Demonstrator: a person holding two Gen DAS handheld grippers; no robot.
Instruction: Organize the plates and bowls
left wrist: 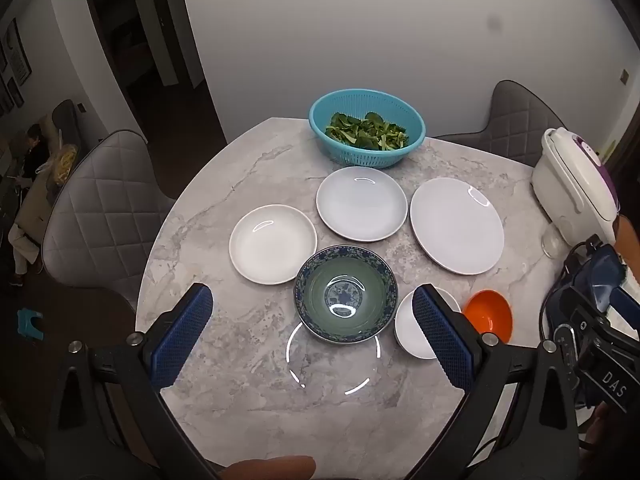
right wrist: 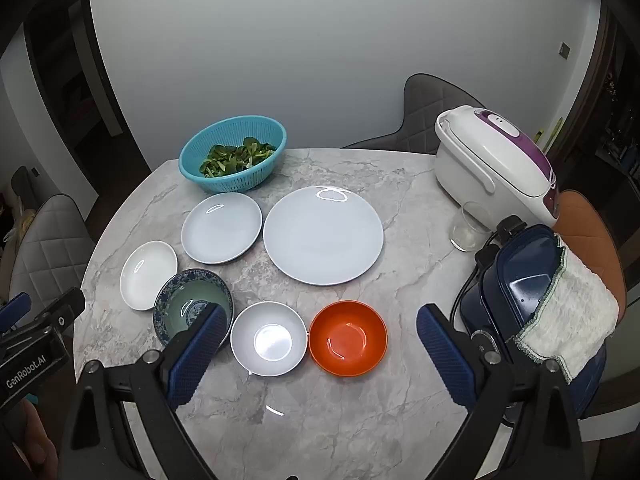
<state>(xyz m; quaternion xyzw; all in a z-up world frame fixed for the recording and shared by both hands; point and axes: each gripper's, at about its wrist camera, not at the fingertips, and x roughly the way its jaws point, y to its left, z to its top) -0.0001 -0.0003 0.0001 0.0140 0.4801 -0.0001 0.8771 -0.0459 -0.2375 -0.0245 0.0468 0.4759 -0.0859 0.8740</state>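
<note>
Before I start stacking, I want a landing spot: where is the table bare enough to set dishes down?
The near table edge, in front of the white bowl and orange bowl, is bare. So is the strip between the big plate and the glass. The left cluster is crowded: patterned bowl, small white dish and grey plate sit close together.
</note>
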